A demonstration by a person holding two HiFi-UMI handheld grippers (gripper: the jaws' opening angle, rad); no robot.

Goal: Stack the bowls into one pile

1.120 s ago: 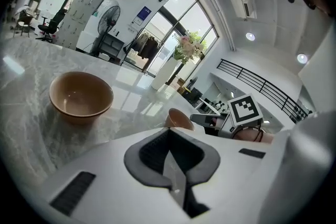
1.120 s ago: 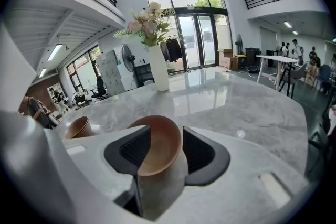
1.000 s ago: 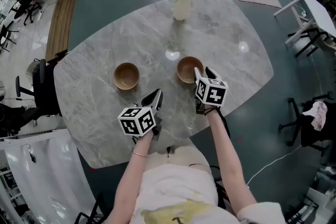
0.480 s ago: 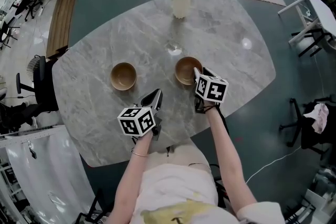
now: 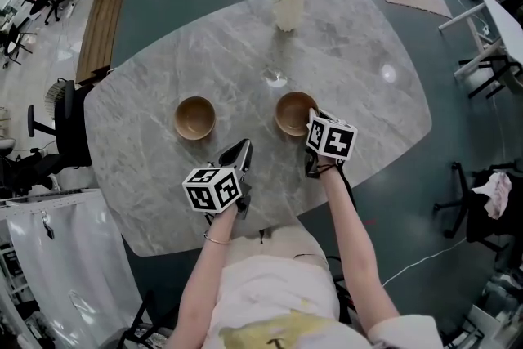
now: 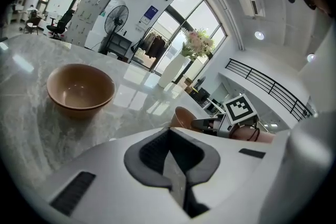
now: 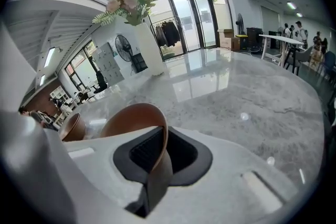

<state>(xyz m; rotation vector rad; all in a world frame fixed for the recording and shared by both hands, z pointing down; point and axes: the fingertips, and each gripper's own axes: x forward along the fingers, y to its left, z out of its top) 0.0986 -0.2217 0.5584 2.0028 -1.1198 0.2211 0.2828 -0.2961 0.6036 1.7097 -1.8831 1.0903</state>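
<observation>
Two brown bowls stand apart on the marble table [image 5: 368, 69]: the left bowl [image 5: 195, 117] [image 6: 80, 87] and the right bowl [image 5: 294, 112] [image 7: 134, 118]. My right gripper [image 5: 311, 118] [image 7: 159, 162] is at the right bowl's near rim. Its jaws are closing, and the rim's thin wall is pinched between the pads. The left bowl [image 7: 72, 127] shows small beyond it in the right gripper view. My left gripper [image 5: 243, 147] [image 6: 170, 162] hovers near the table's front, between the two bowls and nearer me. It is shut on nothing.
A white vase of flowers [image 5: 290, 4] stands at the table's far side, behind the right bowl. Office chairs [image 5: 57, 131] and a desk [image 5: 490, 20] surround the table on the floor.
My right gripper has sunk slightly onto the right bowl's near rim and its jaws have come together on it. The left gripper and both bowls have stayed put.
</observation>
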